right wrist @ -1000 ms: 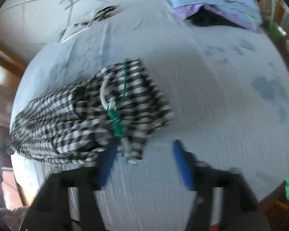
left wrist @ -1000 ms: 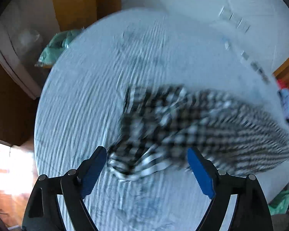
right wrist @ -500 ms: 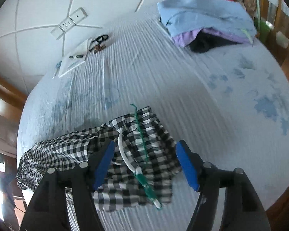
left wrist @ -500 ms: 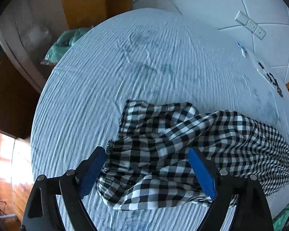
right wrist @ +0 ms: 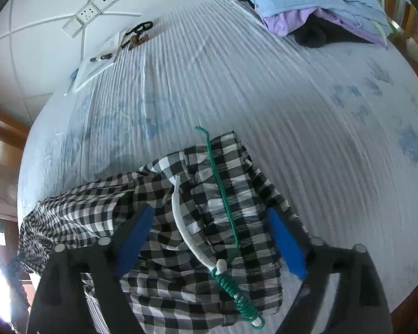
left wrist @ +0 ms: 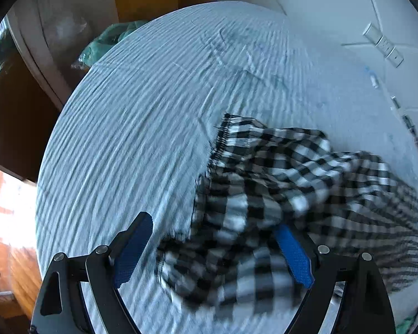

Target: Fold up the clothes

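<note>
A black-and-white checked garment (left wrist: 278, 183) lies crumpled across the table, which is covered in pale blue ribbed cloth (left wrist: 139, 111). My left gripper (left wrist: 213, 224) hangs open just above the garment's hem end, the cloth bunched under and between its blue pads (left wrist: 133, 247). In the right wrist view the waistband end (right wrist: 237, 172) shows a white drawstring (right wrist: 181, 222) and a green cord (right wrist: 220, 183). My right gripper (right wrist: 209, 213) straddles this end with its jaws opening. The cloth is between the pads, and they do not press on it.
A pile of folded light blue, purple and black clothes (right wrist: 315, 2) sits at the table's far right. A white sheet with scissors and small items (right wrist: 106, 55) lies by the wall, under a socket strip (right wrist: 92, 11). A green bag (left wrist: 108, 41) rests beyond the table's left edge.
My left gripper has come down closer to the garment's hem end. My right gripper has moved over the waistband and its jaws have spread wider apart.
</note>
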